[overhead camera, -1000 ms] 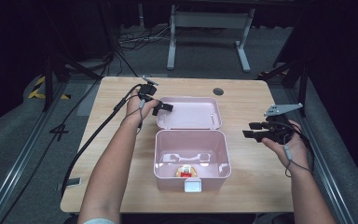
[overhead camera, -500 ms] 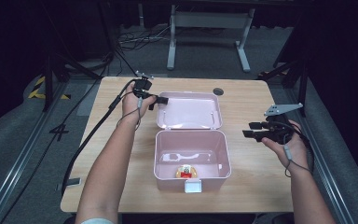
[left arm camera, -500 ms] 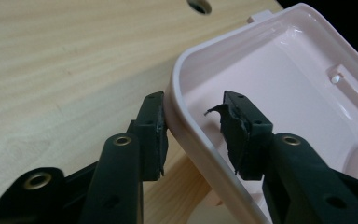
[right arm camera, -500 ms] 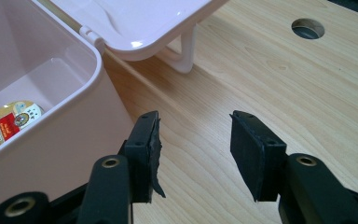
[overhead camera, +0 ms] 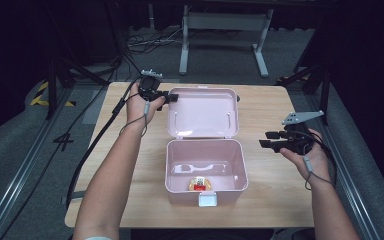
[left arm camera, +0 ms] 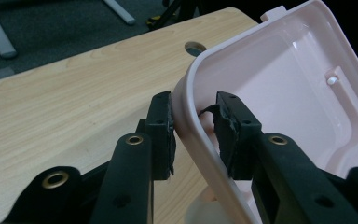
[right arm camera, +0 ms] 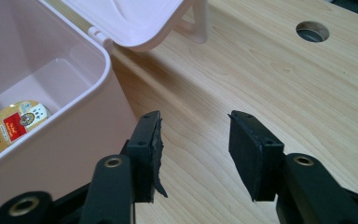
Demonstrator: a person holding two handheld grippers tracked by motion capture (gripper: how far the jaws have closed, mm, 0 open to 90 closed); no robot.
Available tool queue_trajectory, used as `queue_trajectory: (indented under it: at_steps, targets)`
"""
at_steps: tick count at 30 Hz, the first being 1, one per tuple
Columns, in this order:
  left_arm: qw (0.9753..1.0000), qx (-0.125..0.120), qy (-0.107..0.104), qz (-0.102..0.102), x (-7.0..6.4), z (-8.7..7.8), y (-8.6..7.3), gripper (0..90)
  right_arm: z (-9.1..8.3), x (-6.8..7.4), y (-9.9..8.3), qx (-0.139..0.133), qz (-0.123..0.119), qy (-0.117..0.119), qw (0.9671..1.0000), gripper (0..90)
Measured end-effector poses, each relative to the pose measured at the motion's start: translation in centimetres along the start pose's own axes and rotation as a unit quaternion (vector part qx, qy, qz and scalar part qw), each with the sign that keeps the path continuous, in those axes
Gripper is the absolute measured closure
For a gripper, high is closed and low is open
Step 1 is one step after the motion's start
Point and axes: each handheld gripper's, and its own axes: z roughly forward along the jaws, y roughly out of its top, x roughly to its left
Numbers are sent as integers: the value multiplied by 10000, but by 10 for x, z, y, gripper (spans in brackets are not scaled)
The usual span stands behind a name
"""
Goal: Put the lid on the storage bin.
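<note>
Pink plastic box point(overhead camera: 206, 177) sits open at the middle of the wooden table point(overhead camera: 275, 200), its lid point(overhead camera: 203, 112) laid back flat behind it. Left gripper point(left arm camera: 195, 126) straddles the lid's corner rim, one jaw touching outside, the other just inside. Right gripper point(right arm camera: 195, 154) hovers beside the box's right wall with jaws spread, holding nothing. A small round pack point(overhead camera: 198, 183) lies inside the box near its front wall.

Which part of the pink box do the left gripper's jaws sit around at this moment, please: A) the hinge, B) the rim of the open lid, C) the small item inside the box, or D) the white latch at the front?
B: in the left gripper view, the left gripper has one jaw on each side of the lid rim at its corner.
</note>
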Motion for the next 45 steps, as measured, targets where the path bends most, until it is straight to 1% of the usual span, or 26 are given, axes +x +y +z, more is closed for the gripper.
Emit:
queue_trajectory:
  at_steps: [3, 7, 9, 10, 17, 20, 22, 25, 29, 34, 39, 45]
  targets:
    - [9999, -127, -45, 41, -4, -9, 4, 699, -1, 2, 1, 6, -56, 12, 10000, 580]
    - [9997, -203, -62, 85, -7, -14, 7, 707, -1, 3, 1, 10, -94, 19, 10000, 590]
    - [9996, -240, -79, 139, -9, -18, 8, 710, -1, 4, 2, 11, -113, 23, 9999, 591]
    - [9995, -262, -95, 128, -10, -20, 8, 711, -1, 5, 2, 7, -127, 21, 9999, 590]
    - [9986, -446, -146, 237, -20, -35, 12, 726, -4, 9, 5, -22, -198, 18, 9998, 588]
    - [9981, -535, -197, 237, -24, -41, 12, 732, -4, 10, 5, -56, -193, 54, 9998, 586]
    - [9977, -590, -187, 287, -28, -45, 12, 735, -5, 11, 5, -71, -195, 71, 9998, 587]
    - [9972, -656, -201, 307, -33, -52, 12, 739, -5, 11, 6, -96, -191, 97, 9997, 589]
    - [9961, -755, -206, 404, -42, -61, 11, 744, -6, 14, 7, -89, -249, 97, 9996, 592]
    - [9951, -855, -275, 415, -49, -68, 9, 738, -6, 18, 9, -83, -291, 132, 9995, 606]
    - [9938, -928, -304, 533, -58, -76, 7, 727, -9, 21, 10, -167, -267, 202, 9993, 650]
    - [9923, -1011, -341, 637, -67, -84, 3, 709, -11, 25, 12, -273, -300, 298, 9987, 654]
